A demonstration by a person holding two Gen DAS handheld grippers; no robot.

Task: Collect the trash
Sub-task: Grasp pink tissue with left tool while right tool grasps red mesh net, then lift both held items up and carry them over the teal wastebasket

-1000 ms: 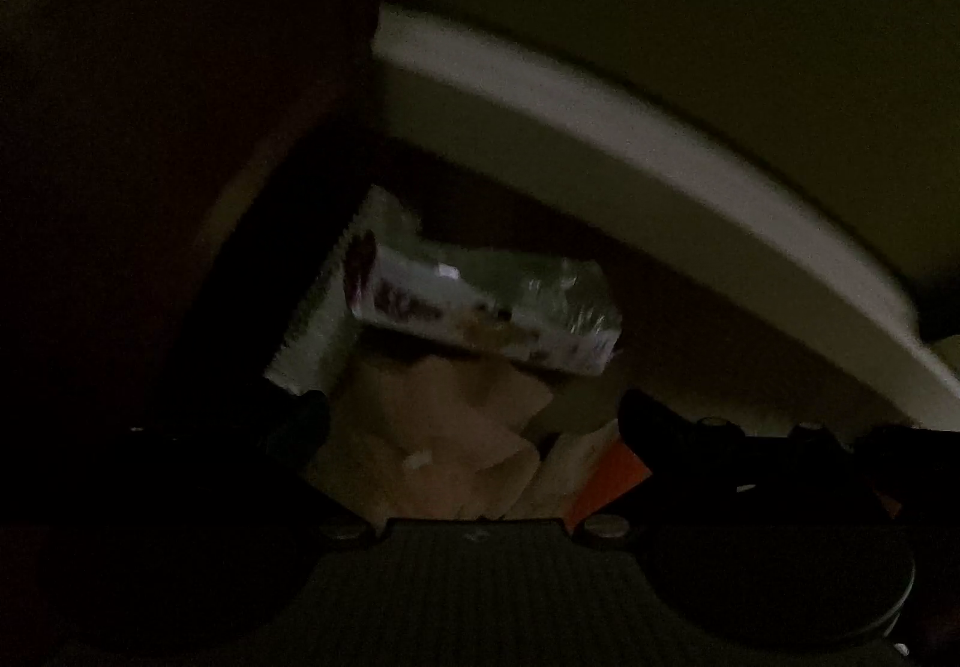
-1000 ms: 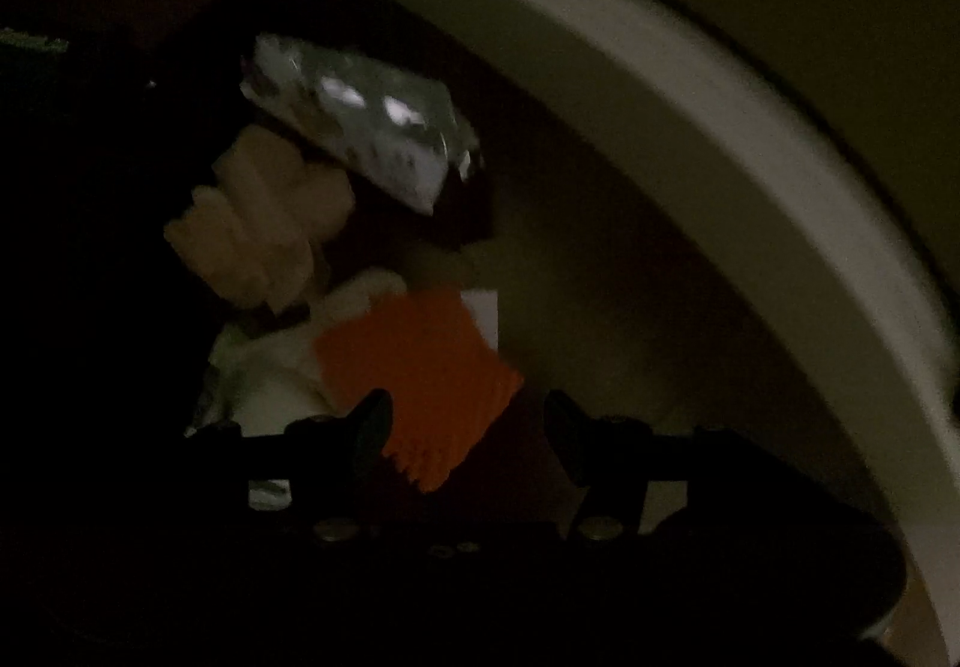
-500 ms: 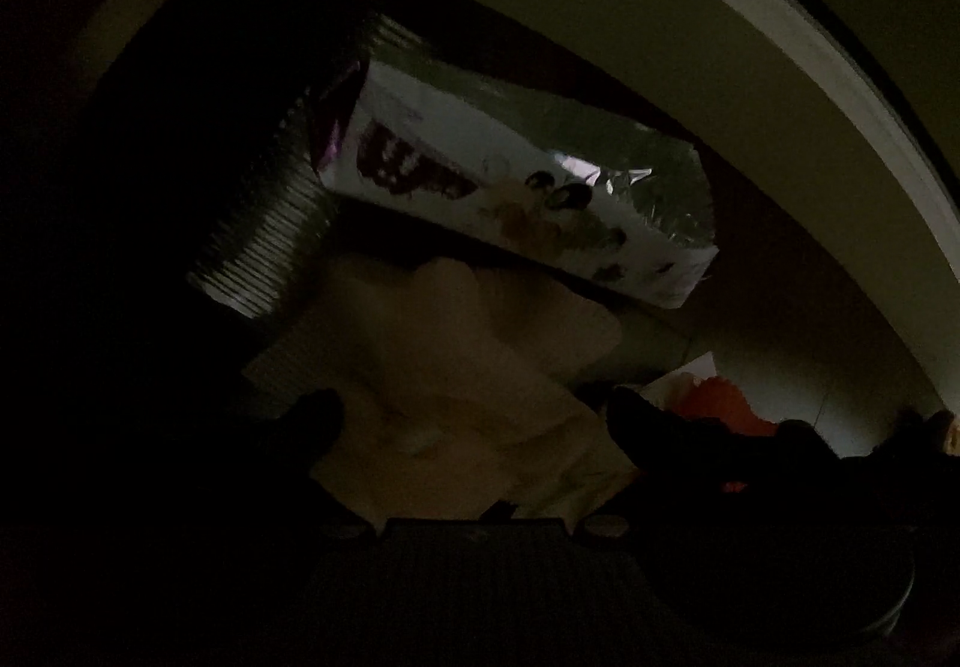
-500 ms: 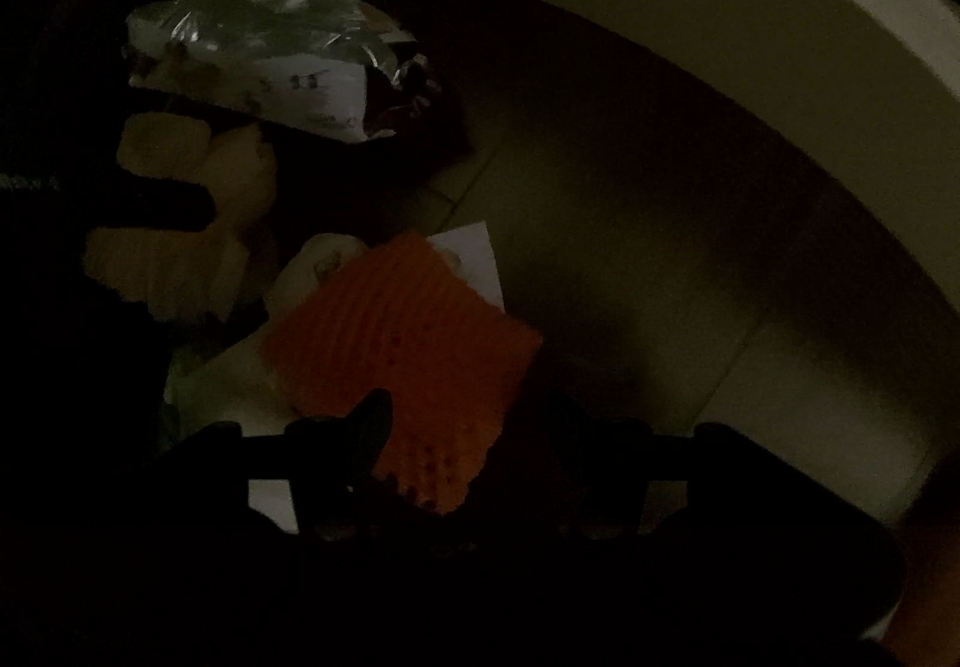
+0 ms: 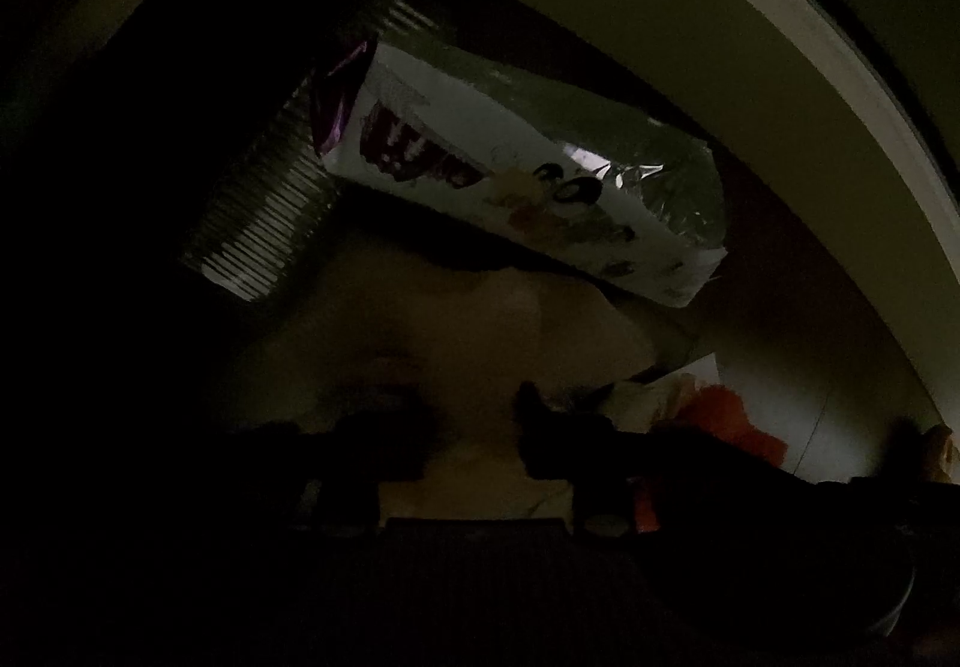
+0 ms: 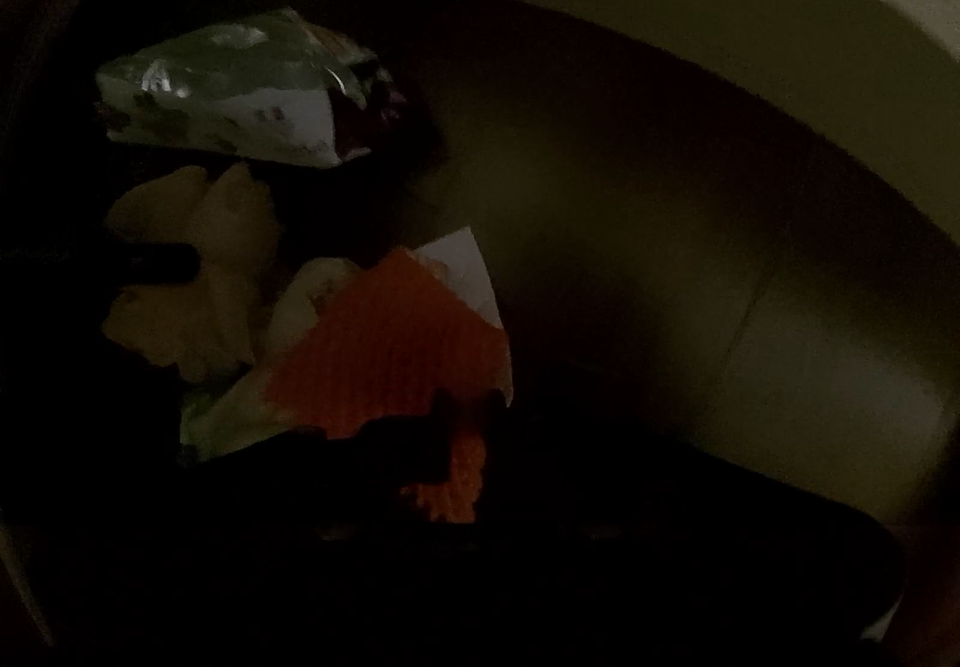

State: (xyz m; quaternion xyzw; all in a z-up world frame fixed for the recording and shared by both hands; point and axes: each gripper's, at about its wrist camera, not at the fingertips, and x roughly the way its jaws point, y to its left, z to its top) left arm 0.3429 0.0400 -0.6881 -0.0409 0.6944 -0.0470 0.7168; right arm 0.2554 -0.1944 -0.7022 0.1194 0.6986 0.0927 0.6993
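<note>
Orange scrap (image 6: 390, 349) sits pinched in the right gripper (image 6: 468, 415), brown paper (image 5: 456, 343) in the left gripper (image 5: 474, 415), lifting litter beside the wrapper (image 5: 528, 181).

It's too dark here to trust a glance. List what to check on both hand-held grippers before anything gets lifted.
1. Light good enough to judge grips: not ok, both views are very dark.
2. Is crumpled tan paper between the left hand-held gripper fingers: ok.
3. Left grip firm: cannot tell.
4. Is orange ribbed piece between the right hand-held gripper fingers: ok.
5. Right grip firm: cannot tell.
6. Is snack wrapper clear of the paper: not ok, it overhangs the far edge.
</note>
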